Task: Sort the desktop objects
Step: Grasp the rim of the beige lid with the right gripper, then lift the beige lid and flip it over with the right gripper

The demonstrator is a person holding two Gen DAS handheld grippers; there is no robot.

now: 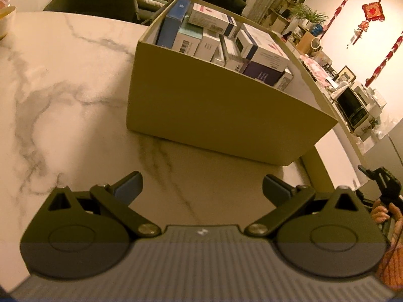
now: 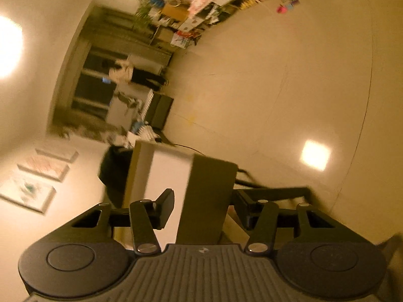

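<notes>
Box (image 1: 226, 115) sits straight ahead of the left hand-held gripper (image 1: 201, 188) on the marble tabletop (image 1: 63, 88), a bit off to the right of centre and apart from the fingertips, with a strip of bare marble between them. It's a plain tan cardboard thing, open on top, and it's packed pretty full with small cartons (image 1: 221, 37): mostly white ones with dark blue ends, a tall blue one standing at the far left corner, a dark purple one near the front right. Some stand on edge, some lie flat across the others. Can't read any of the labels.

Left hand-held gripper is spread wide, nothing between the blue pads (image 1: 128, 188), nothing touching them, just hovering over the tabletop.

Right wrist view is rolled way over and blurry, so you mostly see floor (image 2: 277, 88) and room clutter sideways. The right hand-held gripper (image 2: 204, 206) is partly closed with a flat box-like item (image 2: 206, 196) running up between its fingers, dark olive on one face and white on the adjoining one. It looks pinched, the fingers sit right against either side of it, though the blur makes the contact on the right side hard to confirm. In the left view you can just catch that right gripper and the person's fingers at the far right edge, beside the tabletop's corner.
</notes>
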